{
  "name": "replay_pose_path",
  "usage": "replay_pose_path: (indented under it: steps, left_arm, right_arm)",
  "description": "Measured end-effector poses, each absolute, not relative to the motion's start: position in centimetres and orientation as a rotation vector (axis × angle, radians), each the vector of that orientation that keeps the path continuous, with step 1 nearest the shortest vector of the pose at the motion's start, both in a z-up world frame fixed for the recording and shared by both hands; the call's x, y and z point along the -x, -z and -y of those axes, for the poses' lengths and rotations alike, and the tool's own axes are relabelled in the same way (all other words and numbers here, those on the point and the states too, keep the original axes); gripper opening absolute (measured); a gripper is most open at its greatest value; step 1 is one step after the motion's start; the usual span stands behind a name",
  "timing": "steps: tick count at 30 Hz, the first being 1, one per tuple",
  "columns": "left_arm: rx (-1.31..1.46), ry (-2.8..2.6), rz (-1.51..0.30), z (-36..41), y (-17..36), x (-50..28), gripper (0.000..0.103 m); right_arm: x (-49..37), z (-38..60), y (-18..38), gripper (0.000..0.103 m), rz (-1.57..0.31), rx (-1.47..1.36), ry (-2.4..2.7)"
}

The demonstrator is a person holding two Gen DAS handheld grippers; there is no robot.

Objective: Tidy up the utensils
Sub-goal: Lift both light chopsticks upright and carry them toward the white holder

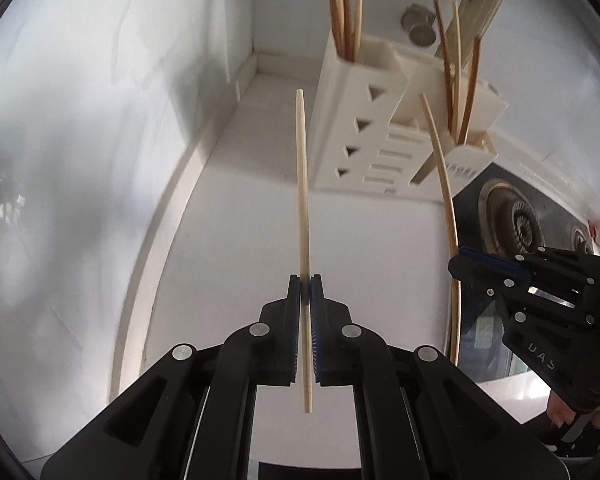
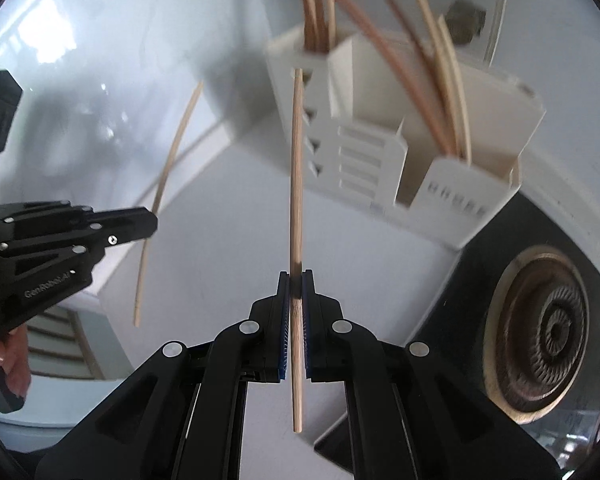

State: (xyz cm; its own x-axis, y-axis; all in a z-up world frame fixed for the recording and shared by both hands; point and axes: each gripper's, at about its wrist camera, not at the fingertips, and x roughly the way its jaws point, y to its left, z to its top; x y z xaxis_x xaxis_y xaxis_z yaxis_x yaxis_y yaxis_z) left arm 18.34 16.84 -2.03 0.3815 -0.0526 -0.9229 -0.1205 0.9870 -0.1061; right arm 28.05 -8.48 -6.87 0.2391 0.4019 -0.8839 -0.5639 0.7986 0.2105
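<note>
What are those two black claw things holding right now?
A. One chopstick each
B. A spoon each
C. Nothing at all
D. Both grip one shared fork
A: the left gripper has its jaws shut on a pale chopstick, and the right gripper is shut on a darker chopstick, both in front of the white utensil holder.

My left gripper and my right gripper are matte black plastic, each with blue ribbed pads, round silver rivets on the linkage arms, and small pale letters printed on the side.
</note>
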Motion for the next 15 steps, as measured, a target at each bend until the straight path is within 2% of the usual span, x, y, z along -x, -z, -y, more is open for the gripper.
replay_pose_path:
  steps: [15]
  left_arm:
    - [0.109, -0.038, -0.905, -13.6, -3.7, -21.7, 0.005]
  right_arm:
    - [-29.6, 10.2, 3.9, 0.007, -0.862, 0.024, -0.669]
